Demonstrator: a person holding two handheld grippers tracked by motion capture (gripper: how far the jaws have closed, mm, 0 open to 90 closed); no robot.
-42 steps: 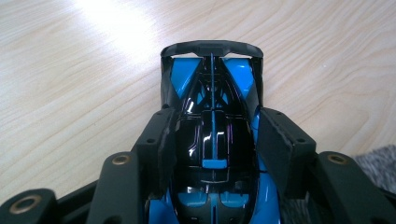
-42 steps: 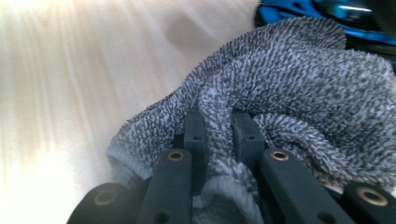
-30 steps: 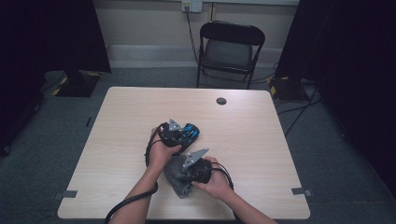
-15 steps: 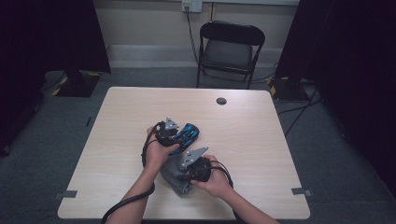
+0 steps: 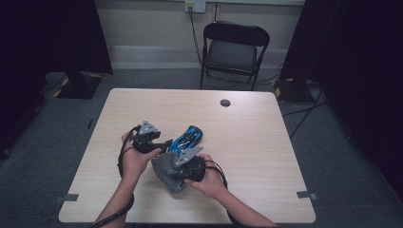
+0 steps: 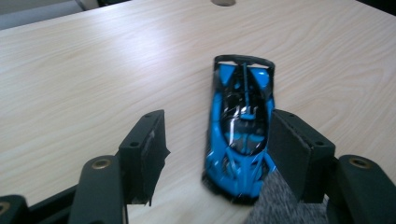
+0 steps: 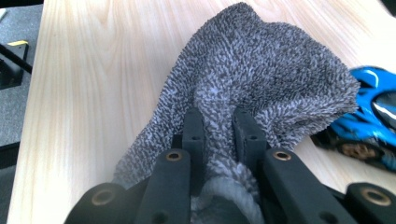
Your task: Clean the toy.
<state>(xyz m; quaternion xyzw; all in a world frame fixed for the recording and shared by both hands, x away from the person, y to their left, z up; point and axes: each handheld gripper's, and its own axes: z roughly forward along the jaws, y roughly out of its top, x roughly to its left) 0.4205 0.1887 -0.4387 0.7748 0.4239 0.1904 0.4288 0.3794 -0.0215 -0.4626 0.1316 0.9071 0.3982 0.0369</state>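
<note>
Right tongs point(image 7: 218, 128) clamped on grey cloth point(image 7: 261, 79), left tongs point(image 6: 219, 154) just opening – apart, flanking blue toy car point(image 6: 240, 130), untouched, mid-counter point(image 5: 266, 133), toward near edge

left gripper point(image 6: 215, 149): jaws just opening, apart | blue toy car point(image 6: 240, 135) between jaws, on table point(image 6: 93, 70)

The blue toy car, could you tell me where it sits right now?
In the high view, the blue toy car lies on the wooden table near its middle, just beyond the grey fuzzy cloth held by the right tongs.
</note>
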